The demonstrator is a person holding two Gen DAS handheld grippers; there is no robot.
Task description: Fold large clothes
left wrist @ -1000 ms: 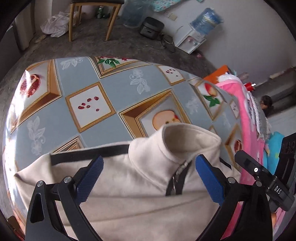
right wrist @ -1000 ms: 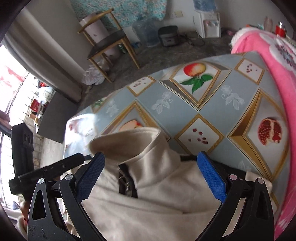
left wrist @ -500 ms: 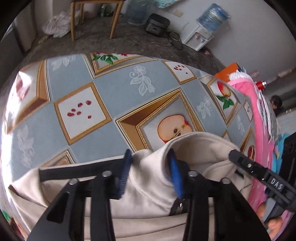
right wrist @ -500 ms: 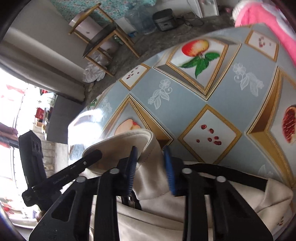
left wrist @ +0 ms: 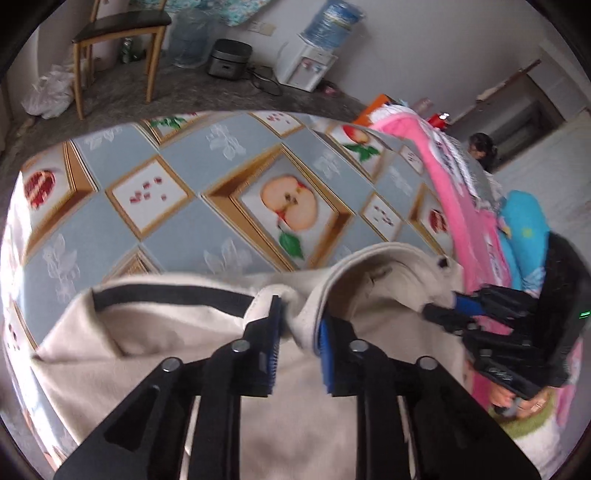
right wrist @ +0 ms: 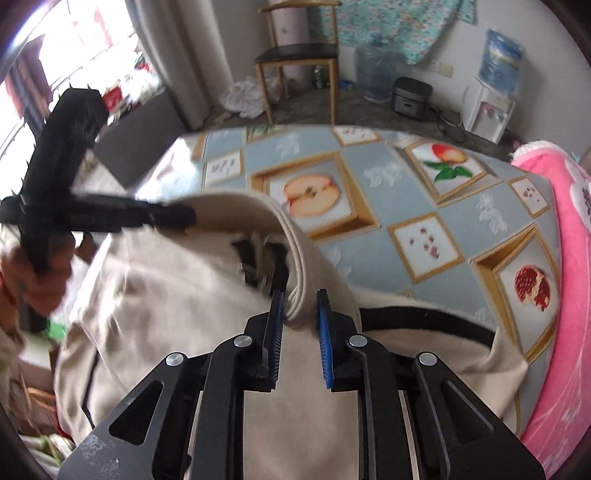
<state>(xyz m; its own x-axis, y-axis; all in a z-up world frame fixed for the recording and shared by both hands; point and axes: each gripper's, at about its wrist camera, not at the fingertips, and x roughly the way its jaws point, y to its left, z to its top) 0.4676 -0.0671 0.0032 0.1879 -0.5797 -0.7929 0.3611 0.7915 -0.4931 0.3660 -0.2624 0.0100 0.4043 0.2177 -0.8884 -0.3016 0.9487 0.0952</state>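
A cream zip jacket (left wrist: 166, 332) with black trim lies on the fruit-patterned tablecloth (left wrist: 184, 229), its collar raised. My left gripper (left wrist: 299, 326) pinches a fold of the collar's left side; its jaws are opening slightly with the fabric still pressed between the blue pads. My right gripper (right wrist: 299, 314) holds the other side of the collar (right wrist: 295, 251), and its jaws are closing on the fold. Each gripper shows in the other's view: the right one (left wrist: 447, 304) at the collar's right edge, the left one (right wrist: 184, 218) at its left edge. The jacket (right wrist: 166, 295) sags between them.
A pink blanket (left wrist: 443, 177) (right wrist: 569, 258) lies along the table's right side. Past the table's far edge stand a wooden chair (left wrist: 122, 33) (right wrist: 299, 59), a rice cooker (left wrist: 229, 59) and a water dispenser (right wrist: 487, 107). A hand (right wrist: 33, 273) grips the left tool.
Both grippers were wide open above the collar, then shut on it. The collar has since come up off the cloth and spread between them, and both wrists have rolled.
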